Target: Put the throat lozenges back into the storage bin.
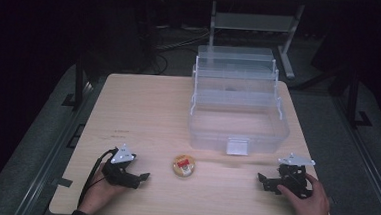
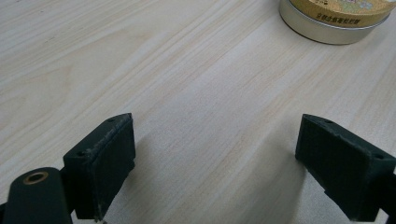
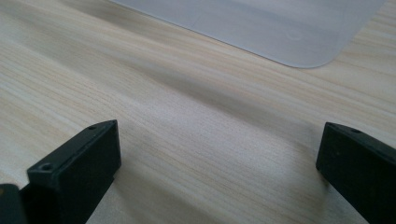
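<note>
A small round tin (image 1: 184, 165) with a yellow and red lid lies on the wooden table (image 1: 148, 115) near its front edge; its metal side (image 2: 327, 32) shows at the top right of the left gripper view. My left gripper (image 1: 143, 177) rests on the table to the tin's left, jaws wide open, nothing between them (image 2: 215, 154). My right gripper (image 1: 263, 181) rests at the front right, also open over bare wood (image 3: 219, 168). A clear plastic tiered box (image 1: 238, 108) stands open behind the tin, and its corner (image 3: 280, 32) shows in the right gripper view.
The box has a white latch (image 1: 237, 146) on its front wall facing me. A metal stand (image 1: 253, 26) and cables lie on the dark floor beyond the table. Bare wood spans the table's left half.
</note>
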Tool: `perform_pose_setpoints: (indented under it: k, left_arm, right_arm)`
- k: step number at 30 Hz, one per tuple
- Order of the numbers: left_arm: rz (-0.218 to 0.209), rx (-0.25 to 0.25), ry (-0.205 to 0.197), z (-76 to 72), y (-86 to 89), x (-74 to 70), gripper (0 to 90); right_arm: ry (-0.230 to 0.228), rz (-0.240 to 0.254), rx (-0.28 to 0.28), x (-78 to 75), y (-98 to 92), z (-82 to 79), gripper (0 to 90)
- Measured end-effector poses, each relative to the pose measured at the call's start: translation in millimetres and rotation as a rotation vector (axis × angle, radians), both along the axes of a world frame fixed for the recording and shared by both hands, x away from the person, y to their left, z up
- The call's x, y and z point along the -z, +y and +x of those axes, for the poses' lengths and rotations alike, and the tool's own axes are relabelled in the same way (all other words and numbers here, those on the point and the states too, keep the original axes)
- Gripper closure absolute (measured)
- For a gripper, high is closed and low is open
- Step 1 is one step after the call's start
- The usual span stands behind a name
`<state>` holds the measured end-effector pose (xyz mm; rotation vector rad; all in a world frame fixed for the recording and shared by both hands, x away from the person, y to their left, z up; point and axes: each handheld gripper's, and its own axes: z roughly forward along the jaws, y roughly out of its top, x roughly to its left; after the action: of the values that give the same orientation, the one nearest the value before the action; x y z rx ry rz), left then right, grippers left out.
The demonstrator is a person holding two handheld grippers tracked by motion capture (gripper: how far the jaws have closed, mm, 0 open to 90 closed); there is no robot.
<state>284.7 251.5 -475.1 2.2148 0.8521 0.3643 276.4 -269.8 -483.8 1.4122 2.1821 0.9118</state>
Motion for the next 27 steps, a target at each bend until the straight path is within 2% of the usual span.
perform_pose_setpoints:
  k: [13,18,27]
  left_arm:
    - [-0.001,0.01,-0.001,0.4,1.1,-0.1,11.6]
    - [0.012,0.01,0.02,0.5,0.8,-2.8,12.5]
    - [0.016,0.037,0.027,-0.9,-1.2,-9.0,12.5]
  right_arm:
    - [0.0,0.0,0.0,0.0,0.0,0.0,0.0]
    - [0.0,0.0,0.0,0.0,0.0,0.0,0.0]
    - [0.0,0.0,0.0,0.0,0.0,0.0,0.0]
